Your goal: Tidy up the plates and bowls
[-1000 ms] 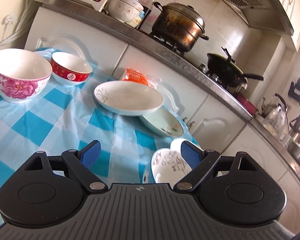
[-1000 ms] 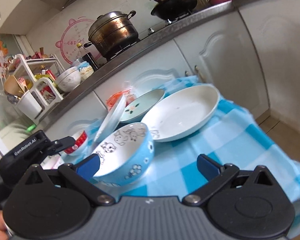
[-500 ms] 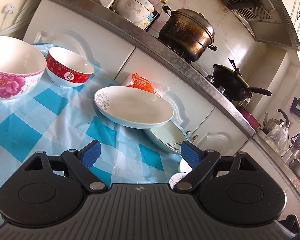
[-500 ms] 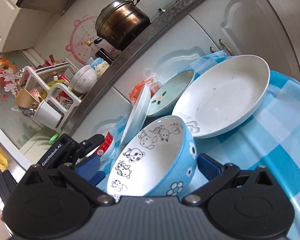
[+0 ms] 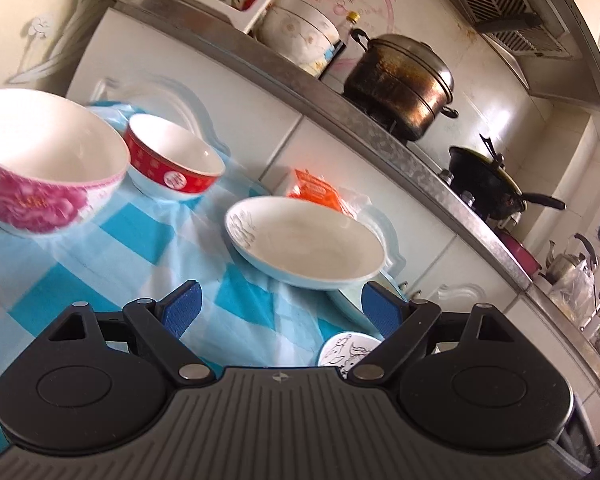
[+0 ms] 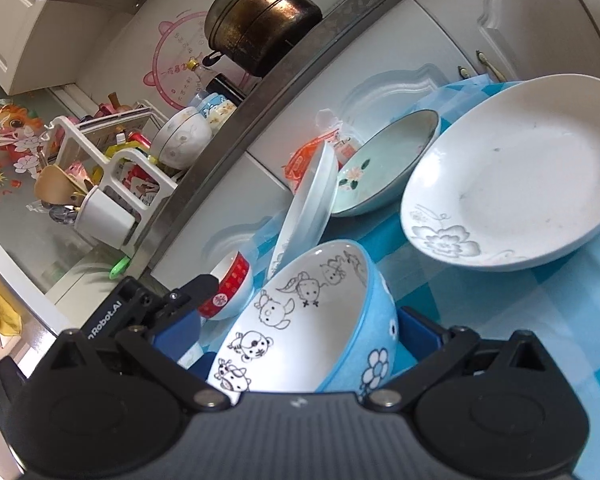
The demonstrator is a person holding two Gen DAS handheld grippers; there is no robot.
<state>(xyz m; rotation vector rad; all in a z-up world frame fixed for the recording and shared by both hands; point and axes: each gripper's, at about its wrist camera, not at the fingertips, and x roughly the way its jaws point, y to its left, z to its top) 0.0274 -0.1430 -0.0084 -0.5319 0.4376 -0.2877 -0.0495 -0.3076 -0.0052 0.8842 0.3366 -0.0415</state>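
Observation:
In the right wrist view a blue bowl with cartoon animals point(image 6: 312, 320) sits between the fingers of my right gripper point(image 6: 298, 332), which is open around it. Behind it lie a big white plate point(image 6: 520, 176), a pale green flower plate point(image 6: 384, 168) and a white plate seen edge-on point(image 6: 312, 200). My left gripper point(image 5: 280, 308) is open and holds nothing, just short of that white plate point(image 5: 304, 240). A pink floral bowl point(image 5: 48, 164) and a red bowl point(image 5: 172, 160) stand to the left. The blue bowl's rim point(image 5: 348, 354) peeks out under the left gripper.
The blue checked tablecloth point(image 5: 100, 248) covers the table. An orange packet point(image 5: 316, 188) lies behind the white plate. White cabinets and a steel counter point(image 5: 380, 136) with a pot point(image 5: 400, 80), a wok point(image 5: 488, 184) and a rack run behind the table. The left gripper's body point(image 6: 140, 308) sits beside the blue bowl.
My right gripper has moved forward until the blue bowl sits between its fingers. The left gripper has moved nearer to the white plate and the bowls on the left. Both stay open.

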